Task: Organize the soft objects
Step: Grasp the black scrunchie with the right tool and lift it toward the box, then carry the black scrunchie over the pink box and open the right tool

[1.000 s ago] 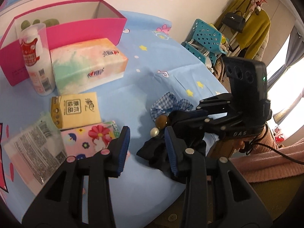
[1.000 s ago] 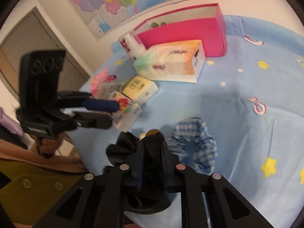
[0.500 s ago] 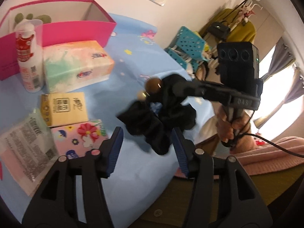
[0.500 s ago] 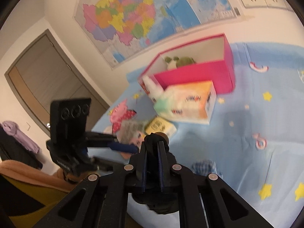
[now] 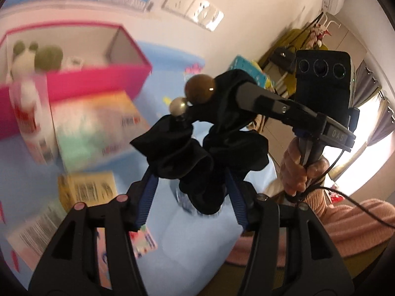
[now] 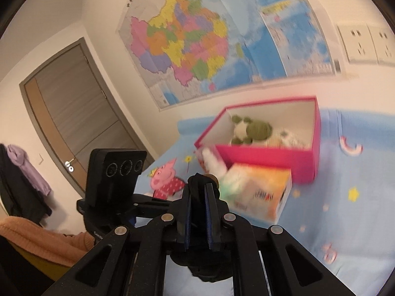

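The blue table (image 6: pixel 345 209) no longer carries the black scrunchie (image 5: pixel 209 148): the right claw (image 6: pixel 198 202), clenched on it, has lifted it between the released left claw (image 5: pixel 190 197), jaws just widened, ready for the pink box (image 6: pixel 266 157).

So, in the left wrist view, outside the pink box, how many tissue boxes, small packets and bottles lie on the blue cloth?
Tissue box: 1
Small packets: 3 (yellow packet, floral packet, clear-wrapped packet)
Bottle: 1
Total: 5
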Demonstrator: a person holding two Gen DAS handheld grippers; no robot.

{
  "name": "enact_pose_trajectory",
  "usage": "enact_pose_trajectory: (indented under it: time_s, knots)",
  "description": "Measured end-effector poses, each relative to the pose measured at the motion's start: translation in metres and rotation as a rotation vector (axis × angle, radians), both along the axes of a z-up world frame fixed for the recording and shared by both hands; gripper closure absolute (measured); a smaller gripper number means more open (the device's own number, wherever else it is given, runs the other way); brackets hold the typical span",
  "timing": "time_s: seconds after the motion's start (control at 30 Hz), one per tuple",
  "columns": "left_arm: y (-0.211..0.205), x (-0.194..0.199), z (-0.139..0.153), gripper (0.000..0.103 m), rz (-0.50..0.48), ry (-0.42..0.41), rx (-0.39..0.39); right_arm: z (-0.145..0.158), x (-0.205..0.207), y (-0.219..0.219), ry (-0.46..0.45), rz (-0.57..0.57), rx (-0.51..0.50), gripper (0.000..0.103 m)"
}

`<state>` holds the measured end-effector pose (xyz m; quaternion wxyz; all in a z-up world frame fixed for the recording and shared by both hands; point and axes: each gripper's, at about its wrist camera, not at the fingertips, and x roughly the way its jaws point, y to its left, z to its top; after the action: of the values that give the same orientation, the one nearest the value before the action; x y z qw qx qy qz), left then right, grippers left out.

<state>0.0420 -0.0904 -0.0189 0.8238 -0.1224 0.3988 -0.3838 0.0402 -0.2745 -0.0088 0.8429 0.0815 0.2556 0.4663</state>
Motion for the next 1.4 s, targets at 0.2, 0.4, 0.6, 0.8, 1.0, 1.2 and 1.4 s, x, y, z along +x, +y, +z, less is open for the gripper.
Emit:
enact_pose_trajectory:
  time_s: [0.2,0.4,0.6,0.8,1.0,1.2,1.4]
  knots:
    - [0.003,0.030,0.036,0.049,0.078,-0.071,0.030,0.034,0.030,0.009,-0.089,-0.005,-0.012,0.095]
    - [0.010,0.073,0.055,0.052,0.159,-0.084,0.079,0.055,0.077,0.021,-0.119,-0.027,-0.019,0.095]
    - [0.008,0.121,0.056,0.054,0.218,-0.058,0.142,0.060,0.121,0.029,-0.103,-0.050,-0.027,0.095]
    - [0.007,0.160,0.050,0.055,0.262,-0.010,0.198,0.050,0.166,0.039,-0.069,-0.090,-0.068,0.095]
    - [0.003,0.187,0.042,0.055,0.290,0.041,0.236,0.042,0.198,0.048,-0.060,-0.132,-0.108,0.095]
    - [0.003,0.212,0.035,0.055,0.336,0.109,0.265,0.037,0.226,0.052,-0.071,-0.197,-0.144,0.094]
    - [0.004,0.207,0.035,0.054,0.361,0.109,0.318,0.023,0.251,0.044,-0.019,-0.298,-0.155,0.078]
